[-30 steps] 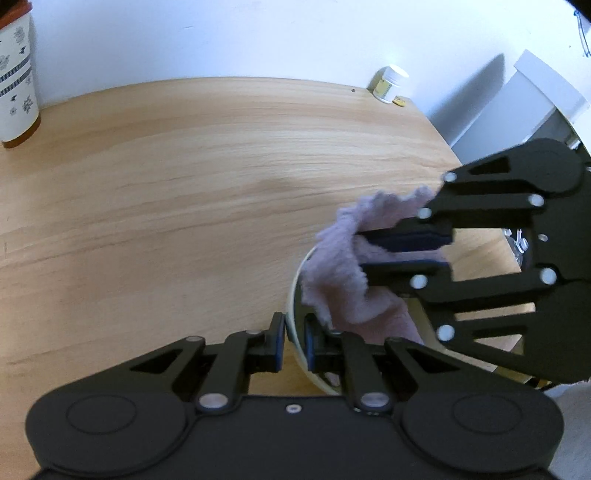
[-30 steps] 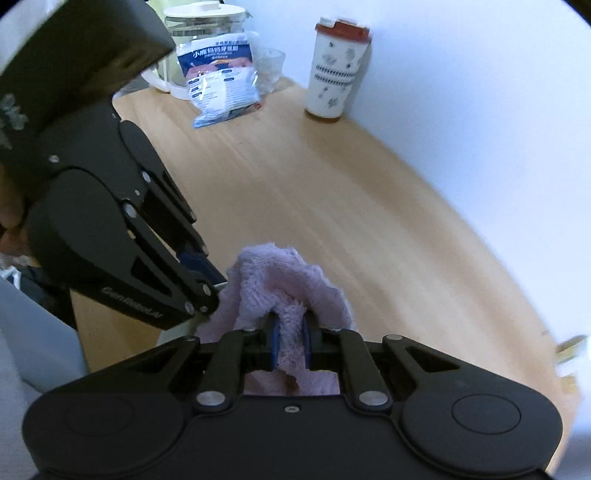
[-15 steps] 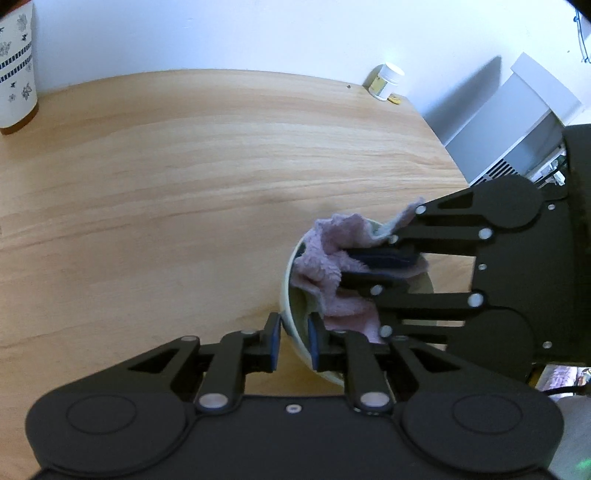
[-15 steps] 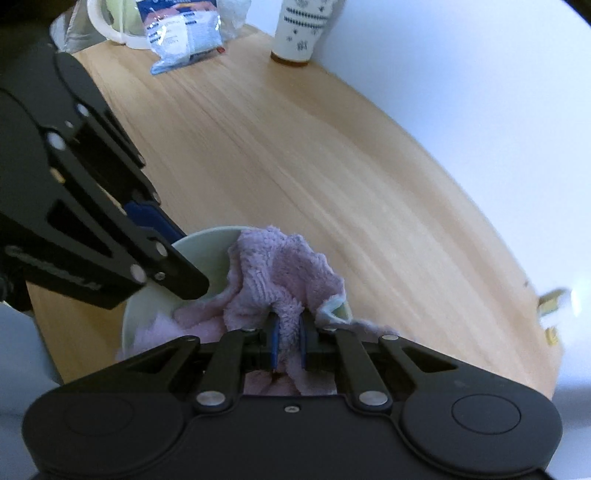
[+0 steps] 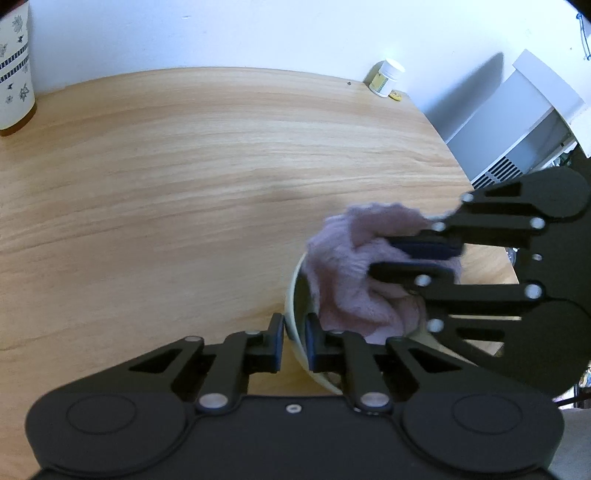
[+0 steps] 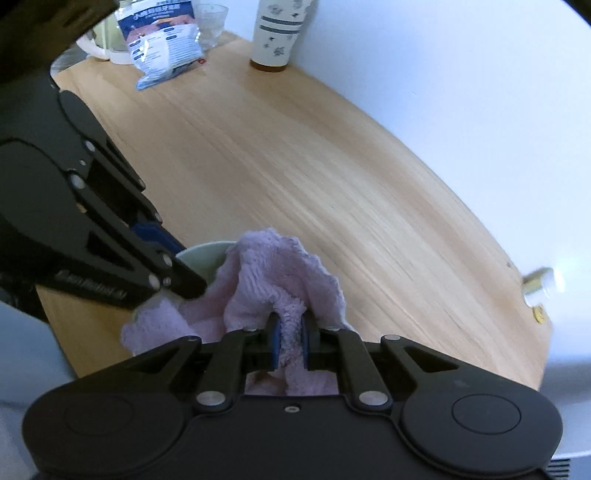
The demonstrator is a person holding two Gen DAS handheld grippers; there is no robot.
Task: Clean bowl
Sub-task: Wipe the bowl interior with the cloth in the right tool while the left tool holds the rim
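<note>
A pale green bowl [image 5: 292, 314] is held at the table's near right edge. My left gripper [image 5: 294, 338] is shut on the bowl's rim, one finger outside and one inside. My right gripper [image 6: 289, 341] is shut on a lilac fluffy cloth [image 6: 280, 273] and presses it into the bowl [image 6: 201, 254]. In the left wrist view the right gripper [image 5: 410, 256] comes in from the right with the cloth [image 5: 351, 273] bunched over the bowl's opening. The cloth hides most of the bowl's inside.
A patterned white cup [image 5: 13, 70] stands at the far left by the wall, also in the right wrist view [image 6: 279, 33]. A small white jar [image 5: 386, 77] sits at the far right corner. A blue snack bag [image 6: 162, 40], a glass and a kettle stand at the far end. A white appliance [image 5: 517, 129] stands beyond the table's right edge.
The right gripper has moved the cloth around inside the bowl, down and then back up toward the rim. The left gripper has kept its hold on the rim.
</note>
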